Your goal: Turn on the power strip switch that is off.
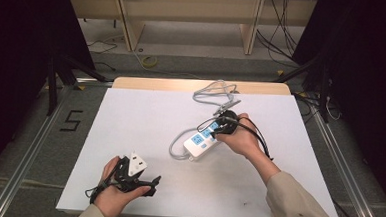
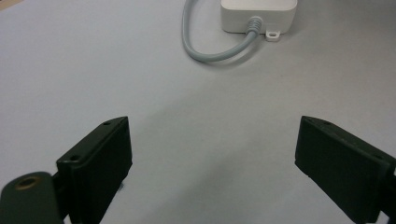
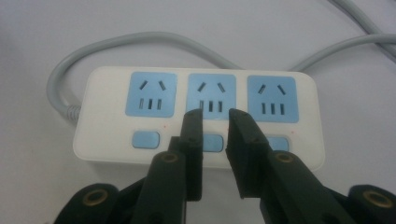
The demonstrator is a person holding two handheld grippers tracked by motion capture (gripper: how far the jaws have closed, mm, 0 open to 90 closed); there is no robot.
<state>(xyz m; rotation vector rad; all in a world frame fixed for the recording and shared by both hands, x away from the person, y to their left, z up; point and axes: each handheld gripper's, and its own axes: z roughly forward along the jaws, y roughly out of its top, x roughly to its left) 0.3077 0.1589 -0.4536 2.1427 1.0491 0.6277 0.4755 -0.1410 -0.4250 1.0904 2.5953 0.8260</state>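
Fingers (image 3: 194, 140) slightly apart—perhaps over power strip (image 3: 116, 140)

high view above, looking forward-down — both gripper views low and close, sharing the power strip (image 1: 203, 140).

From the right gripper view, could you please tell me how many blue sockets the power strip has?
3, in one row on the power strip: left socket, middle socket above the tongs, right socket. None seems hidden.

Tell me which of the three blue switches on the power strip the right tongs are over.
The middle switch: it shows in the gap between the jaws of the right tongs, while the other two switches on the power strip lie outside them.
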